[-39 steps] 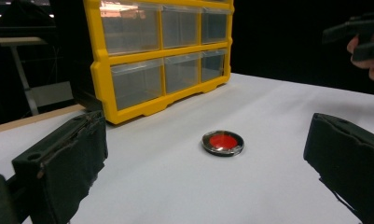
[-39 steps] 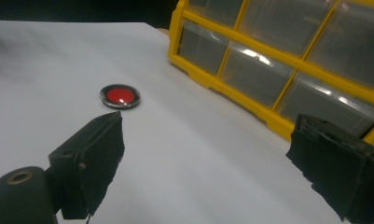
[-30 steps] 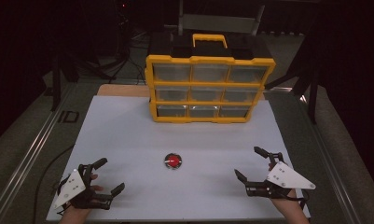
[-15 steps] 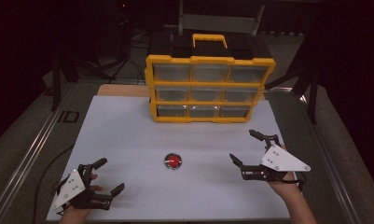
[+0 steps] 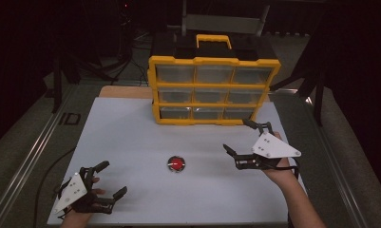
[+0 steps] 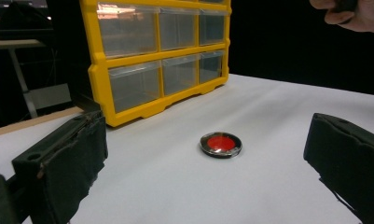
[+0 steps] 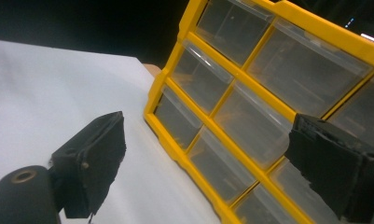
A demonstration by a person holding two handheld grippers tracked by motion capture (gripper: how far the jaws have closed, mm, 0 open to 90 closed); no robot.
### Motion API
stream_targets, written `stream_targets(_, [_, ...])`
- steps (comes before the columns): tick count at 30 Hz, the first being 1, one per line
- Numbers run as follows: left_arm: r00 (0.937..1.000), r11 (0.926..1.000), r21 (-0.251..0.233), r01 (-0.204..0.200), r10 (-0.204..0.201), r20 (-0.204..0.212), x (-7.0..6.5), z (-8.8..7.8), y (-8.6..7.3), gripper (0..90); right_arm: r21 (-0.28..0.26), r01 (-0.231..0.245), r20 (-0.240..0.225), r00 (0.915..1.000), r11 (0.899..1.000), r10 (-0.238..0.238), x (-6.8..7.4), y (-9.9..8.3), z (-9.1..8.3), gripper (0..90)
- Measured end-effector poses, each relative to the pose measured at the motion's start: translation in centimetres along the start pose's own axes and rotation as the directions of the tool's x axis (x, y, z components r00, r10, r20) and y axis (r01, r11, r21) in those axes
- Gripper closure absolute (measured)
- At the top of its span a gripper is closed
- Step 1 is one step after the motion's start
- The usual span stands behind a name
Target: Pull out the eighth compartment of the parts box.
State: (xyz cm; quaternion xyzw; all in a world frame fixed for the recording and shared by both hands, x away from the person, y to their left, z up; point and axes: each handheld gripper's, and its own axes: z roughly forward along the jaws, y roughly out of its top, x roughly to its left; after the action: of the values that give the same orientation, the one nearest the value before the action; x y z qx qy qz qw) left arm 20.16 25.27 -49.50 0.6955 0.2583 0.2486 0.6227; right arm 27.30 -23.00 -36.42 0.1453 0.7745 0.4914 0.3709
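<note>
- Your left gripper (image 5: pixel 107 180) sits low on the table (image 5: pixel 131 142), at about 7 o'clock in the high view. Its two black jaws are spread wide apart and hold nothing.
- In the left gripper view, the pads (image 6: pixel 63 163) on those jaws look like thick, soft, black foam blocks with rough, crumbly edges.
- The little round thing (image 5: pixel 176 164) lies flat on the table near the middle, at about 6 o'clock from the big box. It is well apart from both grippers.
- It is shaped like a flat coin. Its middle is bright red and its rim is shiny, dark metal, as the left gripper view shows (image 6: pixel 220 144).
- From your left gripper, the round thing lies at about 1 o'clock. From your right gripper, it lies at about 9 o'clock.
- Your right gripper (image 5: pixel 240 137) is held up above the table at about 4 o'clock in the high view. Its jaws are wide open too, and nothing is between them.
- A flat grey plate with three corners rides on top of your right gripper. Your hand (image 5: pixel 278 168) holds it from below.
- The drawer box (image 5: pixel 214 88) stands at the far side of the table, at 12 o'clock. Its frame is smooth yellow plastic with a yellow handle on top.
- It has nine small drawers in three rows of three. They are clear, see-through plastic, shaped like little boxes.
- In the right gripper view, the drawer box (image 7: pixel 268 112) looks tilted and close, and the drawers show between the two black jaws.
- The table top is plain white, smooth and flat.
</note>
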Motion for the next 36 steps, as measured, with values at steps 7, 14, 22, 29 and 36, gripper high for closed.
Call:
stream_targets(7, [1.0000,1.0000,0.000,-0.005,0.005,-0.001,0.0,0.0,0.0,0.4,0.017,0.039,-0.005,0.9992,0.999,-0.038,-0.6,0.7,1.6,11.0])
stream_targets(14, [0.9999,0.9999,0.006,-0.012,0.012,0.004,-0.1,0.0,0.0,0.4,0.017,0.070,-0.028,0.9972,0.997,-0.069,-1.0,0.9,3.1,11.0])
stream_targets(22, [0.9999,0.9999,0.004,-0.015,0.015,0.004,-0.1,0.0,0.0,0.4,0.019,0.089,-0.056,0.9946,0.996,-0.088,-1.2,0.7,5.2,12.8])
stream_targets(29, [0.9999,0.9999,0.004,-0.014,0.014,0.005,-0.1,0.1,0.0,0.4,0.045,0.089,-0.077,0.9934,0.995,-0.086,-1.3,0.5,7.2,12.8])
stream_targets(36, [0.9999,0.9999,0.007,-0.016,0.016,0.006,-0.1,0.0,0.0,0.4,0.073,0.147,-0.096,0.9855,0.986,-0.140,-1.4,0.4,9.7,13.5])
